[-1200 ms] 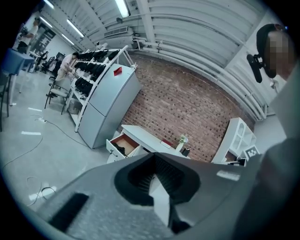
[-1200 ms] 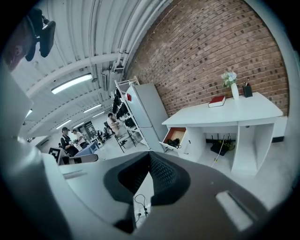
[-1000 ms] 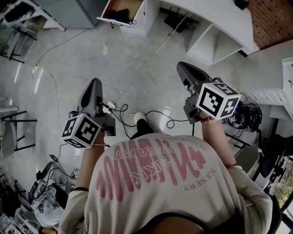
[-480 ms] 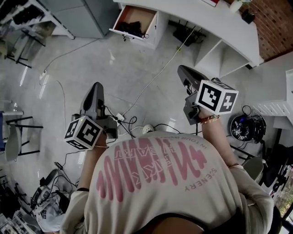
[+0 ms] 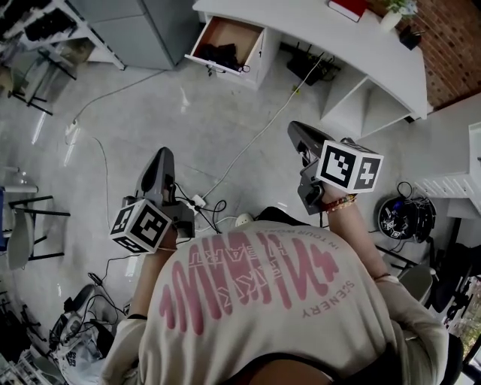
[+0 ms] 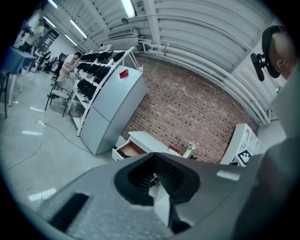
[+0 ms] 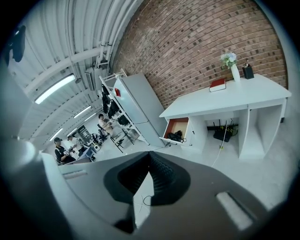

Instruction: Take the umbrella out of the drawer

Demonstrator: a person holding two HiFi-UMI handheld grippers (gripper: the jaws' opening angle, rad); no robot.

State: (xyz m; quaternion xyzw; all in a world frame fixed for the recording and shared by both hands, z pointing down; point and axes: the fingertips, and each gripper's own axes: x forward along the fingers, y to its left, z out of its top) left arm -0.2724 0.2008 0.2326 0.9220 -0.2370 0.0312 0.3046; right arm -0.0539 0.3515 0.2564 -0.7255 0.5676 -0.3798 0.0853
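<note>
Though the person's beige shirt point(image 5: 263, 323) carries a big pink print, seen upside down from the head view, only the small word "SCENERY" at its four o'clock edge reads for sure. The red tag on the tall grey metal cabinet point(image 7: 140, 105) is too small to read, and the black-and-white marker cubes bear patterns, not letters. Standing well back on the grey floor, the person faces the long white desk point(image 5: 323, 34). The open white drawer point(image 5: 231, 31), brown wood inside, shows at twelve o'clock in the head view, pulled out at the desk's nine o'clock end. The dark folded umbrella point(image 5: 219, 54) lies inside it, near the drawer's front, its long axis seemingly running across the drawer's width, from ten to four o'clock; which end is the handle I cannot tell. The left gripper point(image 5: 165, 153), at ten o'clock, has its jaws pressed together on nothing. The right gripper point(image 5: 295, 129), at two o'clock, is likewise closed and empty. Both are well apart from the drawer. A red book point(image 5: 347, 9) lies on the desk top at one o'clock.
</note>
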